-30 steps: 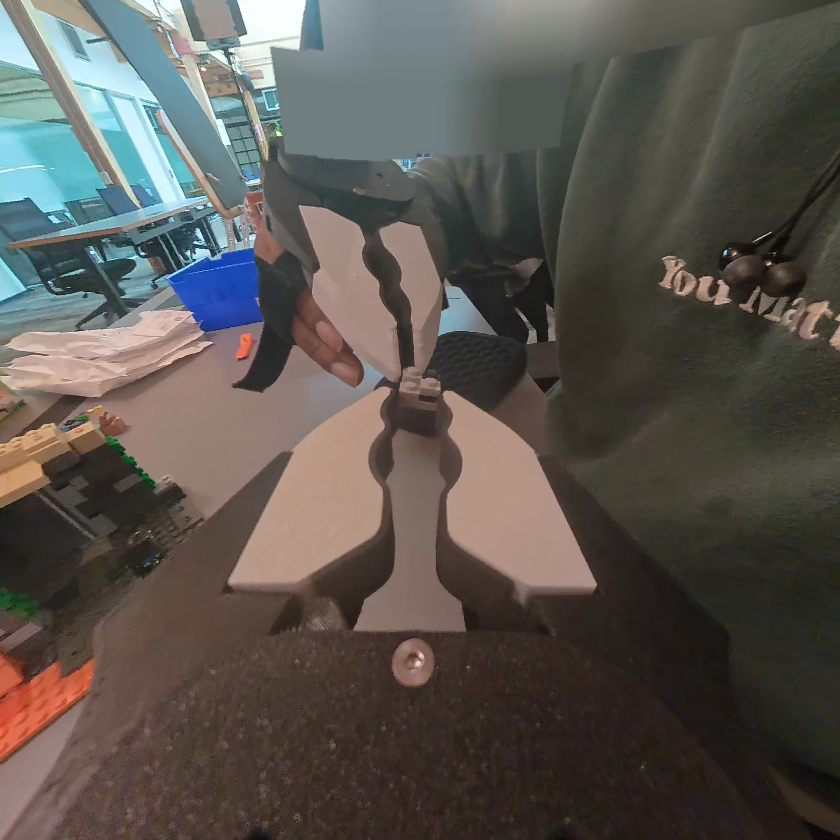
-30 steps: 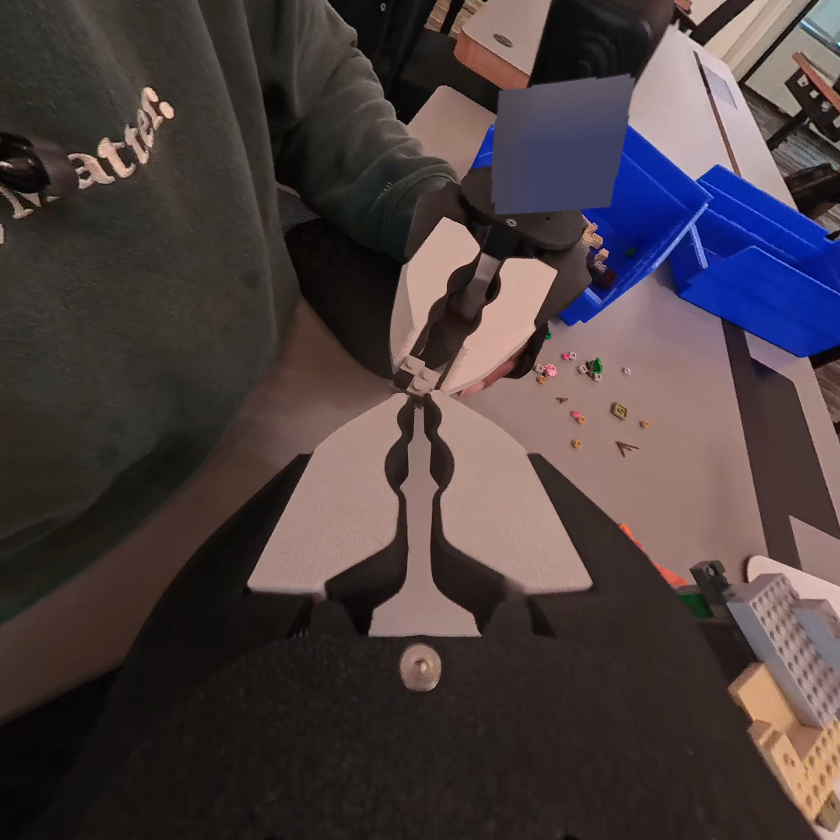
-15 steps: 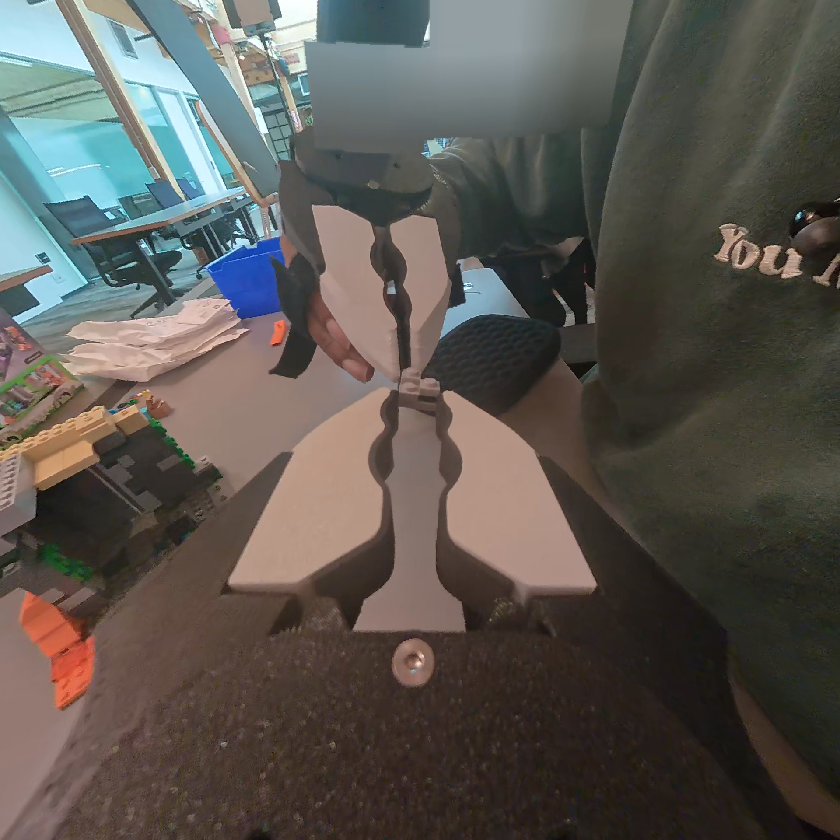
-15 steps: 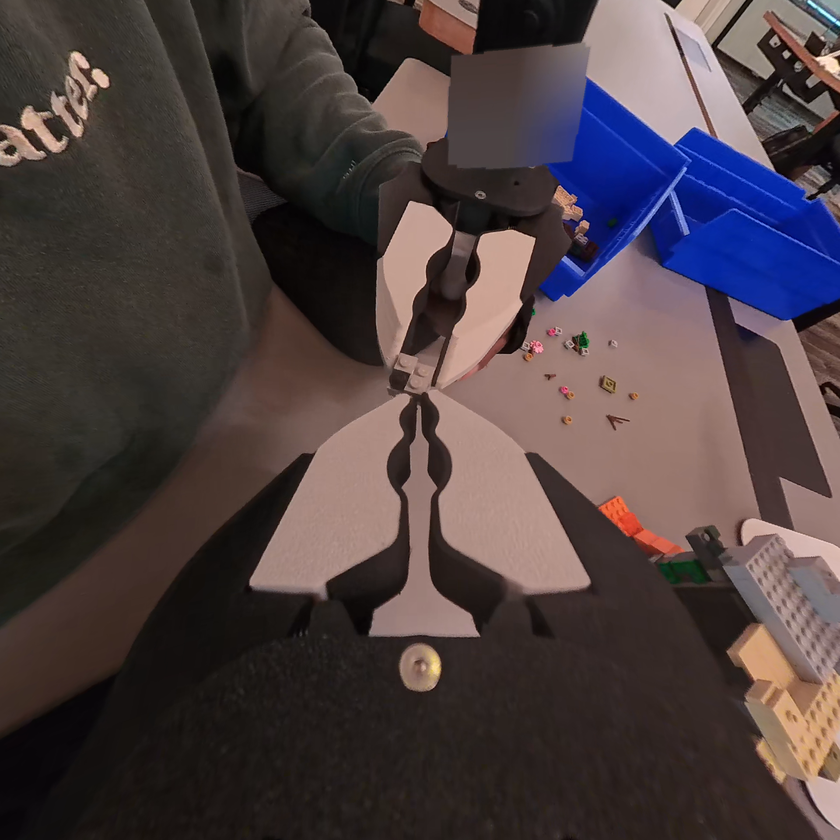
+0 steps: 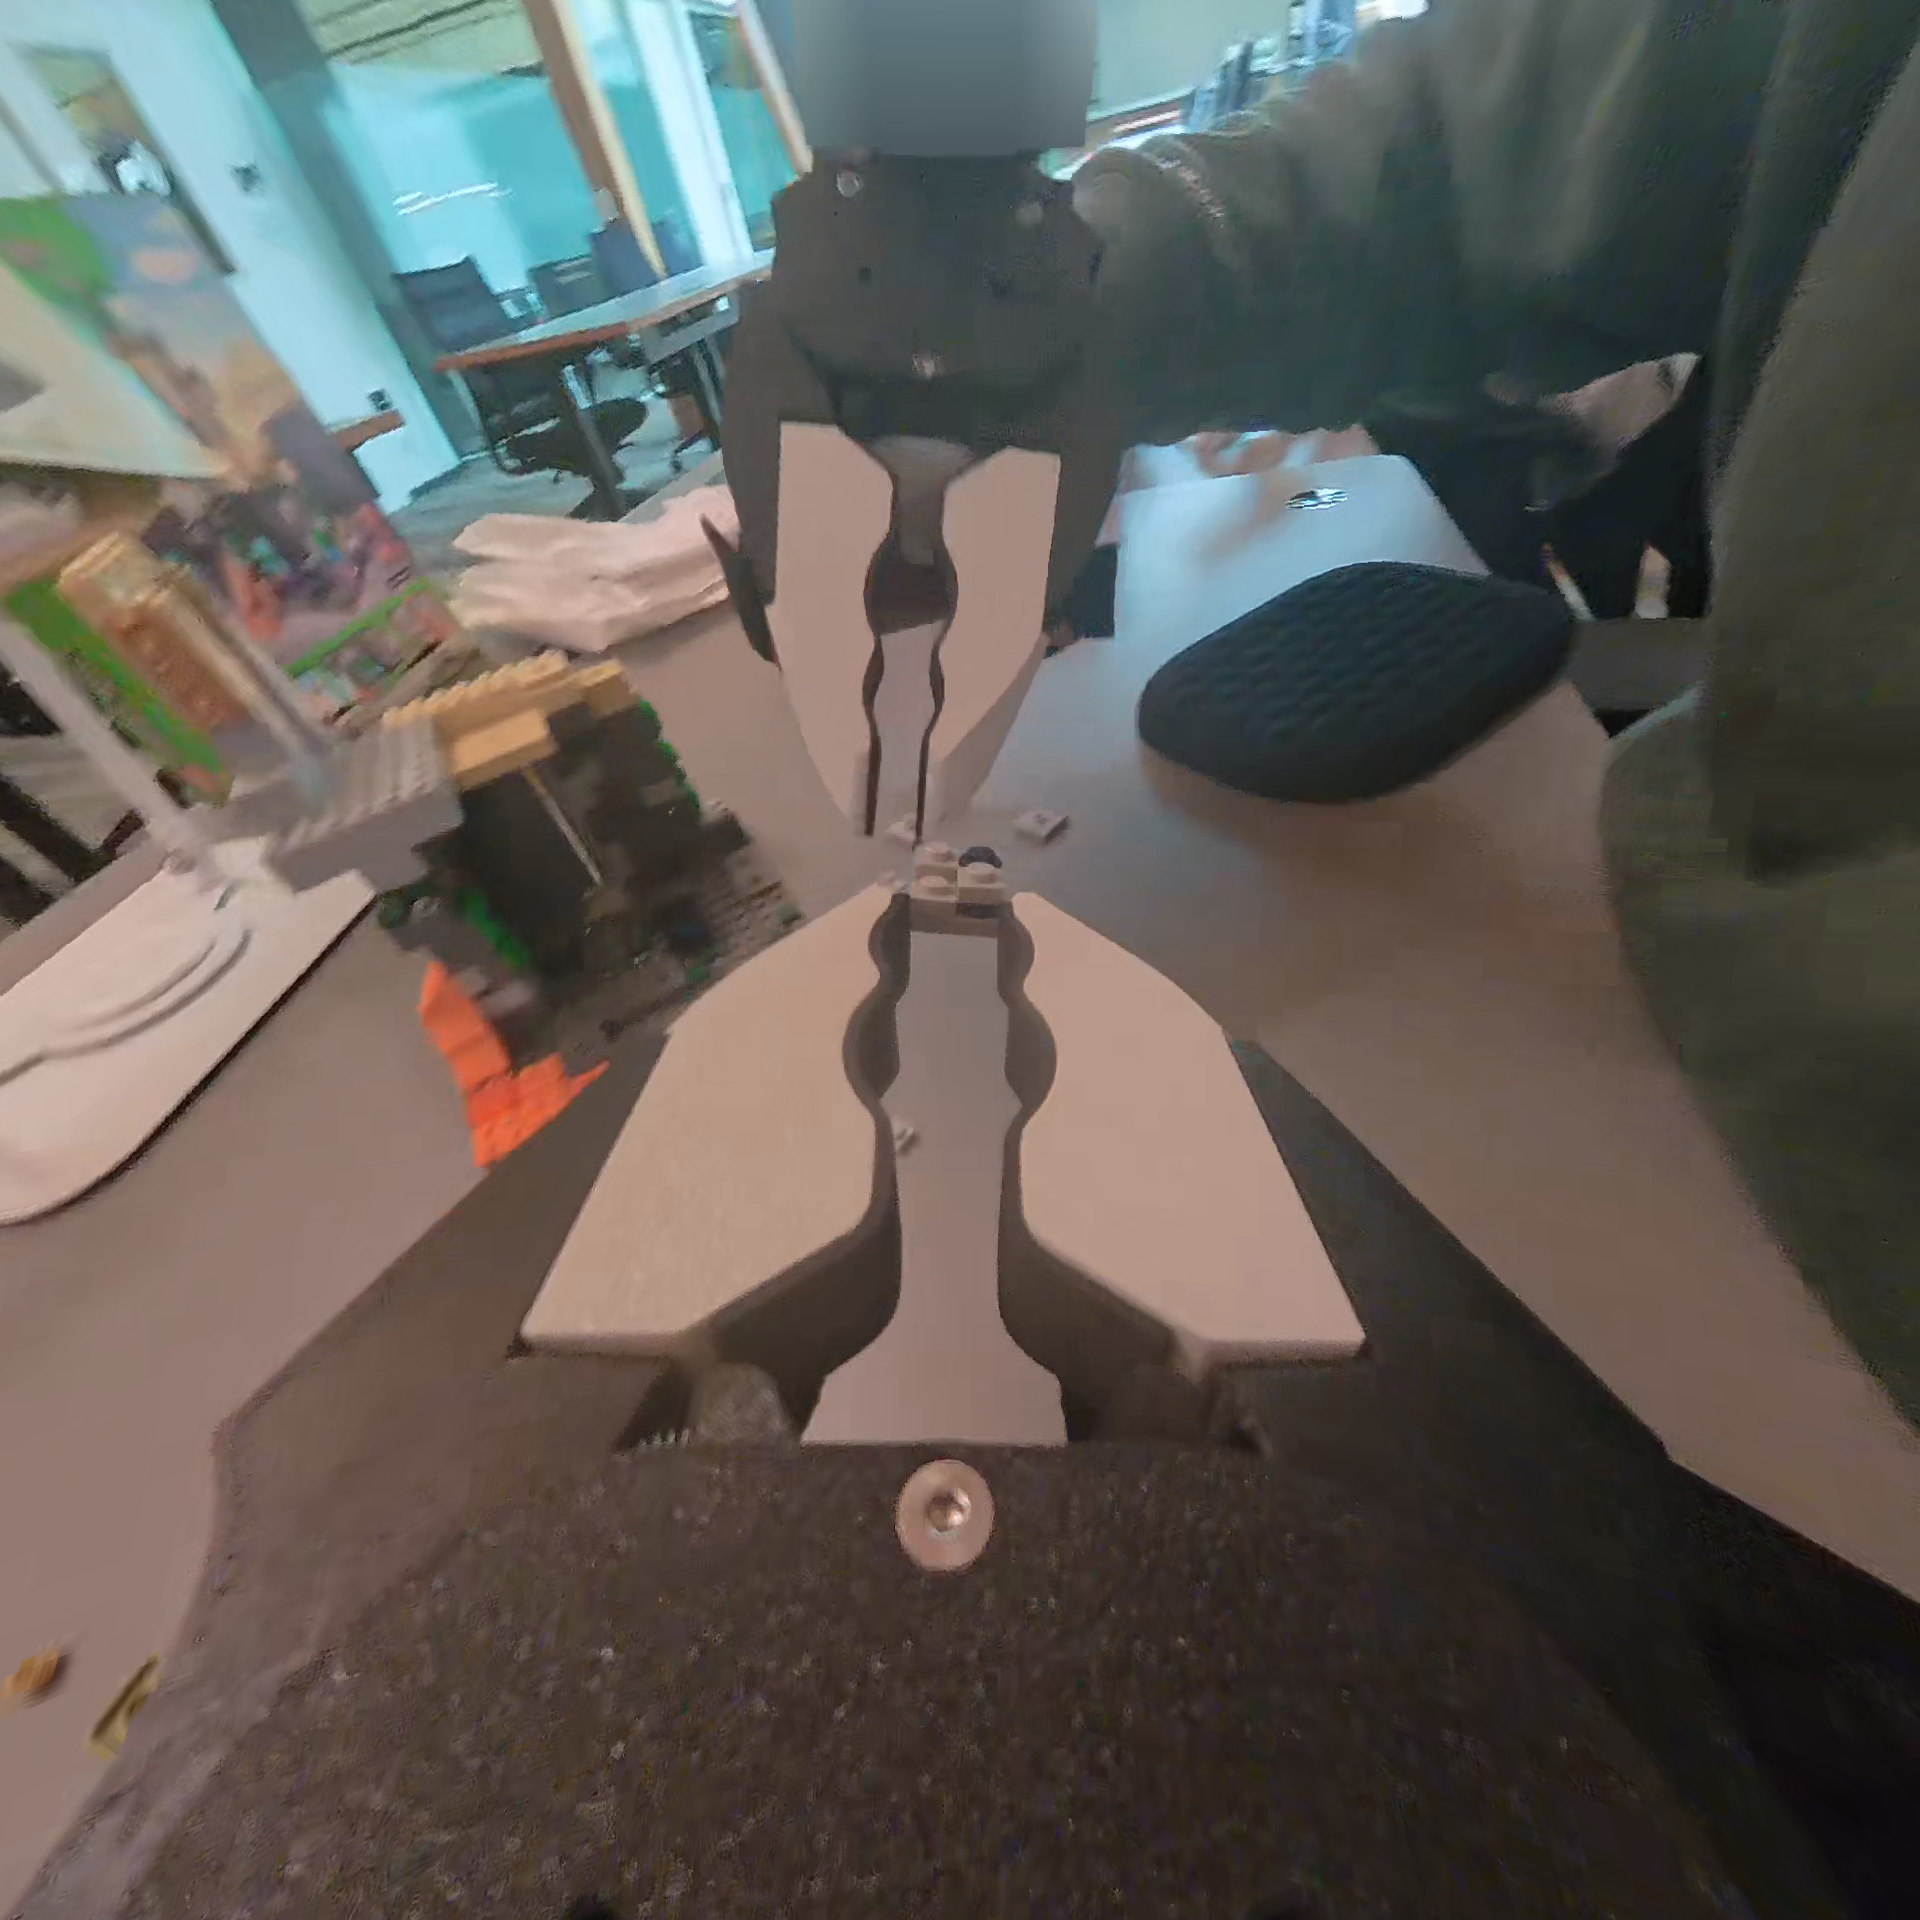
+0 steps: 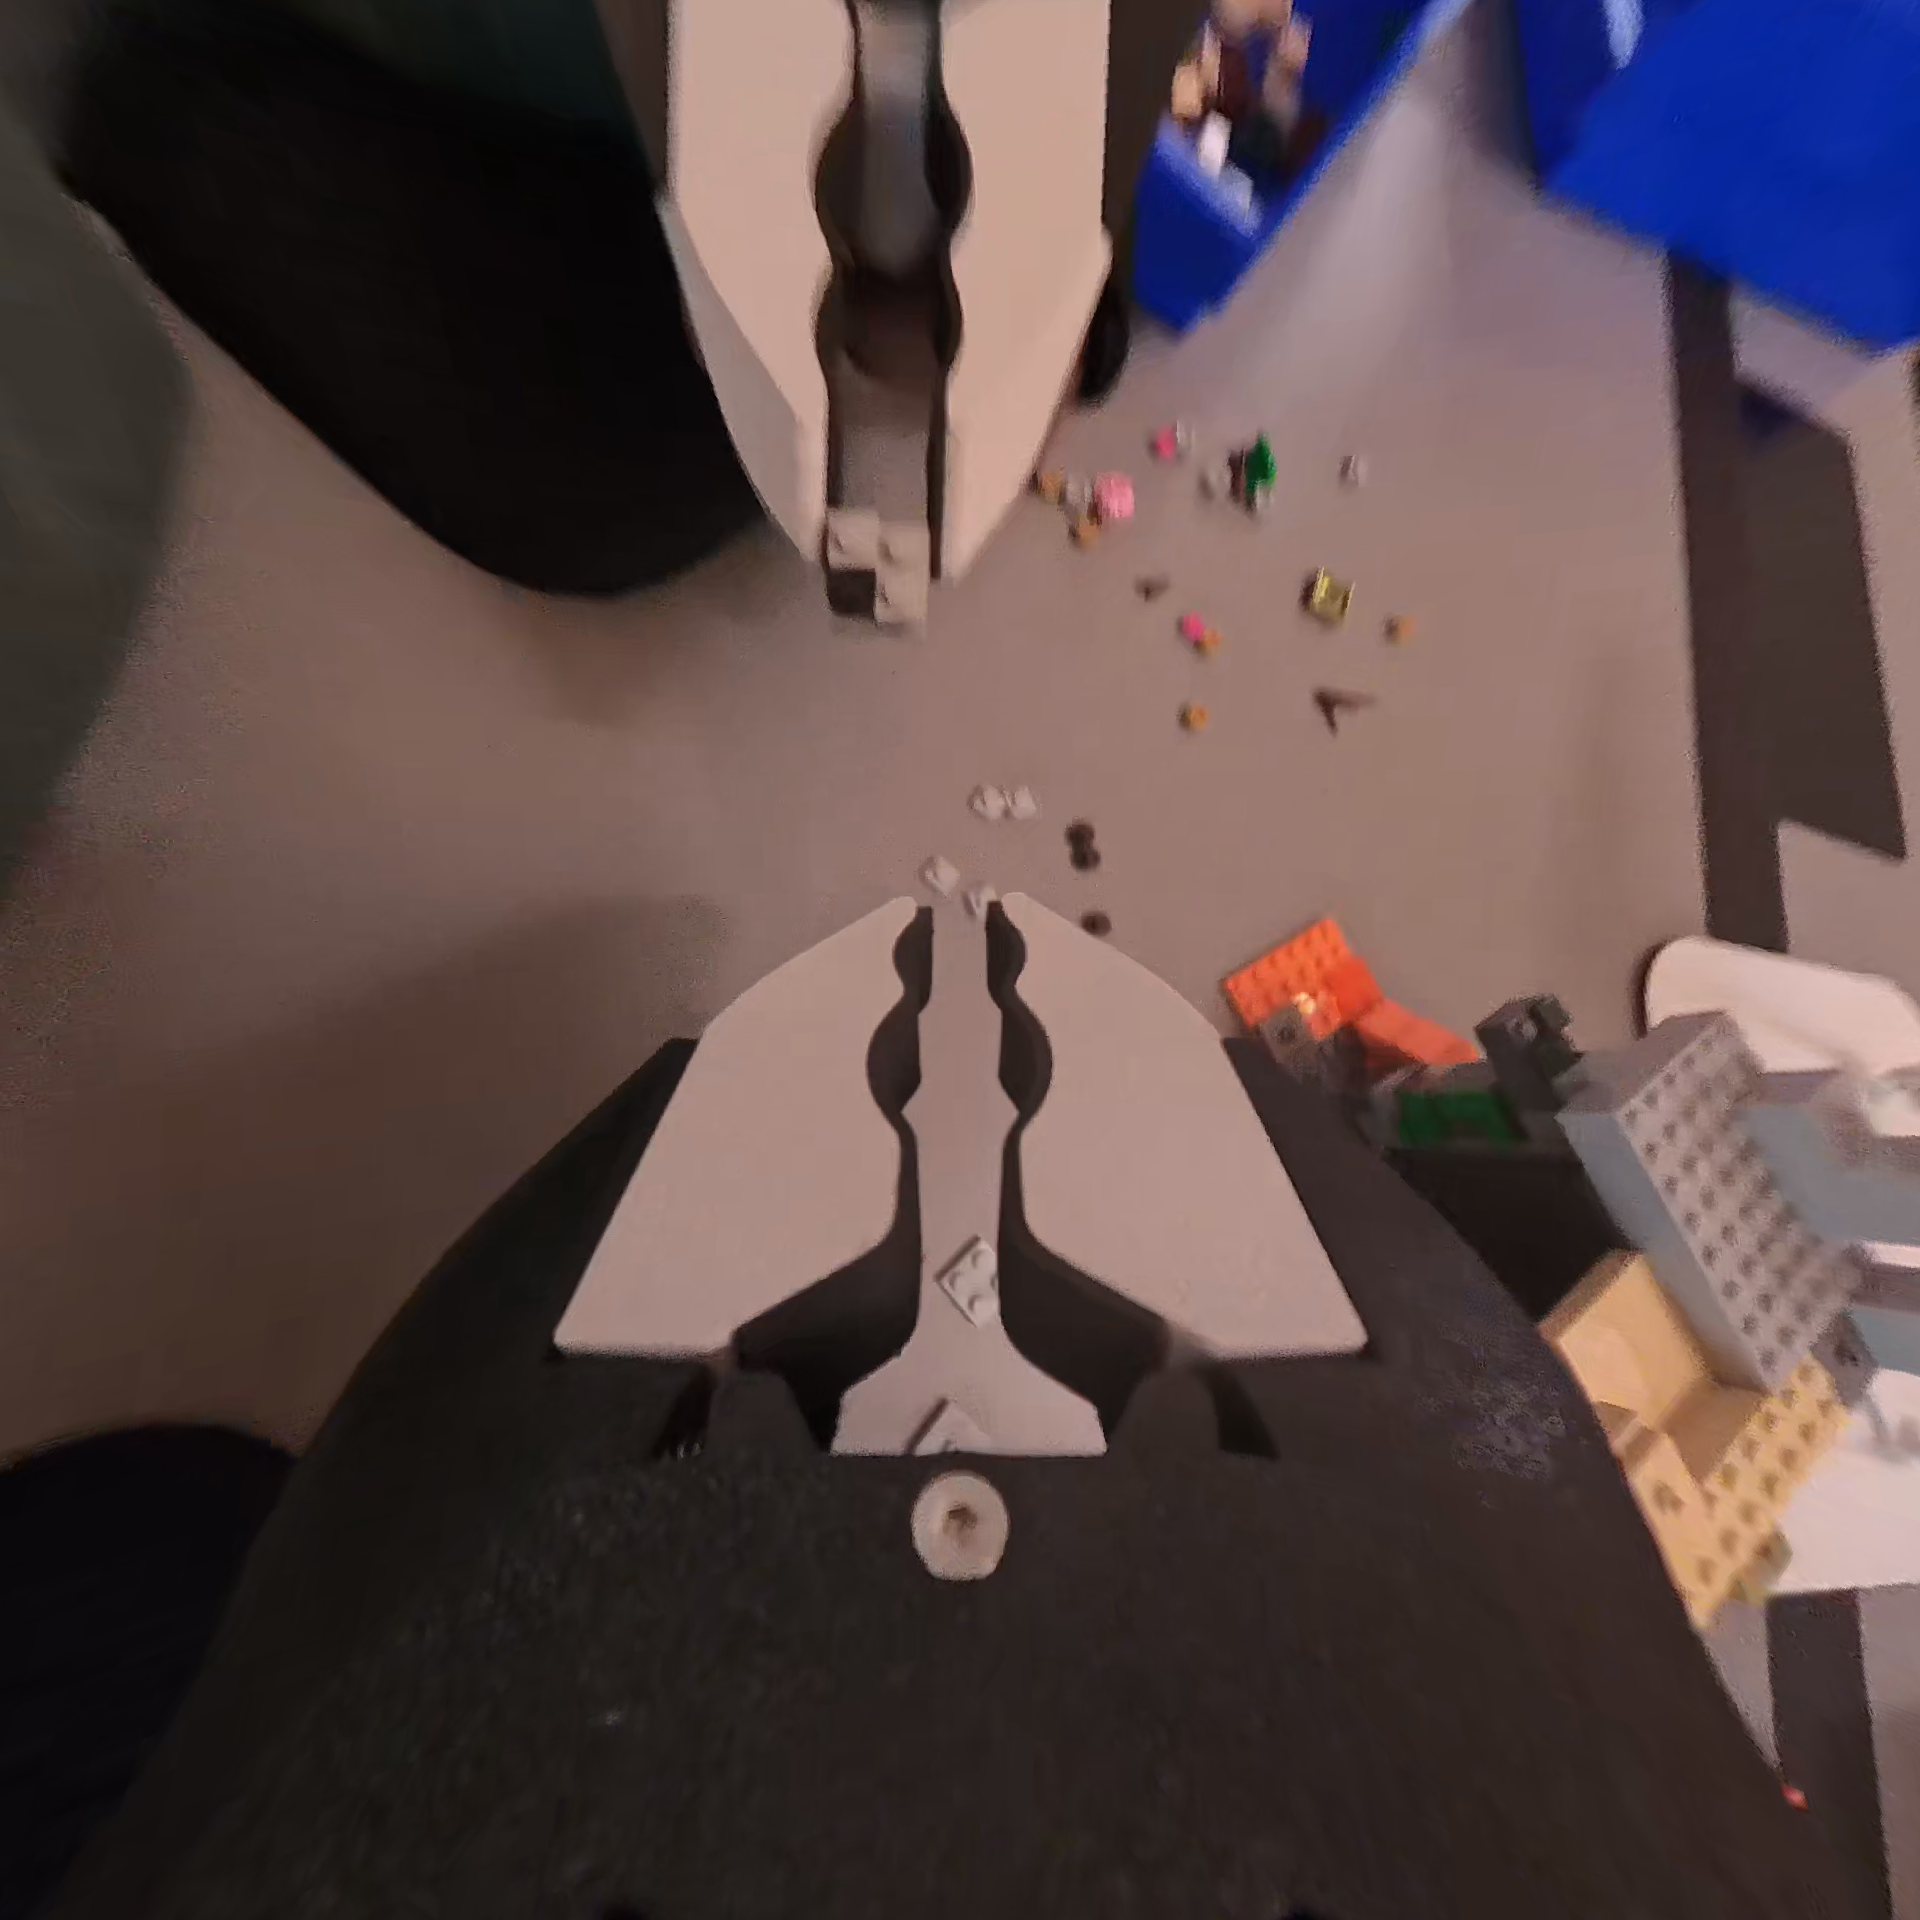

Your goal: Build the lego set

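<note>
Grey counter carries scattered small pieces at 1 o'clock. Left gripper clamps a small grey brick assembly; right gripper, jaws slightly parted, holds nothing, with the lego build at 3 o'clock.

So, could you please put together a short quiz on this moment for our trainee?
1. True or false: the right gripper is clamped on a brick.
2. What does the left gripper hold at its tips? A) a small grey brick assembly B) a pink stud C) a blue bin
3. Fill in: the flat plates at the foot of the partly built lego model are ____ in colour.
Key: 1 false, it is open and empty; 2 A; 3 orange.
</note>
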A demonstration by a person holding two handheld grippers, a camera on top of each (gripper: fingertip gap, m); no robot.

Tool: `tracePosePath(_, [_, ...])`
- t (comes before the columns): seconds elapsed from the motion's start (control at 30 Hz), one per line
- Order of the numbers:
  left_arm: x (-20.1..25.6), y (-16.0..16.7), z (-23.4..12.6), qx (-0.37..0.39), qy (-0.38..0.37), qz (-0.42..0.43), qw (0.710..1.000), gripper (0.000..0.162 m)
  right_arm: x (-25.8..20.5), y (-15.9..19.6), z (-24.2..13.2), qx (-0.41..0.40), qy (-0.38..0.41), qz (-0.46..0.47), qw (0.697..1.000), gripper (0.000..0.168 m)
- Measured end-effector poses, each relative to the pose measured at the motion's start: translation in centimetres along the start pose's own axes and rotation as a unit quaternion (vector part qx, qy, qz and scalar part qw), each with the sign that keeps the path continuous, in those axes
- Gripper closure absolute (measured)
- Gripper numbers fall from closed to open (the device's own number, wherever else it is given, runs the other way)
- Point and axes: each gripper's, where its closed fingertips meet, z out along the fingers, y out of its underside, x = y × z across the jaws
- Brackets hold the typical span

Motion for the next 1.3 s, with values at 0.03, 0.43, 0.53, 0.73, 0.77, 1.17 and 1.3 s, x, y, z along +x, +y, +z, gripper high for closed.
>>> tracePosePath(0.03, [-0.4,0.4,-0.1,-0.002,-0.008,-0.005,1.0,0.147,0.6,1.0,1.0,-0.024,-0.002,0.01,1.0,0.157])
tracePosePath(0.43, [-0.9,1.2,-0.6,0.007,-0.018,0.0,1.0,0.147,3.4,5.3,5.5,-0.124,-0.042,0.069,0.989,0.153])
tracePosePath(0.53, [-1.1,1.4,-0.6,0.006,-0.02,-0.005,1.0,0.147,3.3,5.7,5.7,-0.132,-0.049,0.075,0.987,0.153])
tracePosePath(0.73, [-1.0,1.5,-0.5,0.007,-0.017,-0.011,1.0,0.147,3.3,6.4,6.2,-0.143,-0.054,0.086,0.984,0.154])
tracePosePath(0.77, [-0.9,1.6,-0.5,0.006,-0.016,-0.011,1.0,0.147,3.3,6.4,6.3,-0.142,-0.055,0.088,0.984,0.154])
tracePosePath(1.17, [-0.3,1.3,-0.3,0.013,-0.004,-0.016,1.0,0.147,3.2,6.5,6.3,-0.158,-0.063,0.099,0.98,0.161])
tracePosePath(1.3, [0.1,1.1,-0.1,0.019,0.004,-0.018,1.0,0.147,2.7,6.1,5.8,-0.155,-0.064,0.102,0.981,0.162])
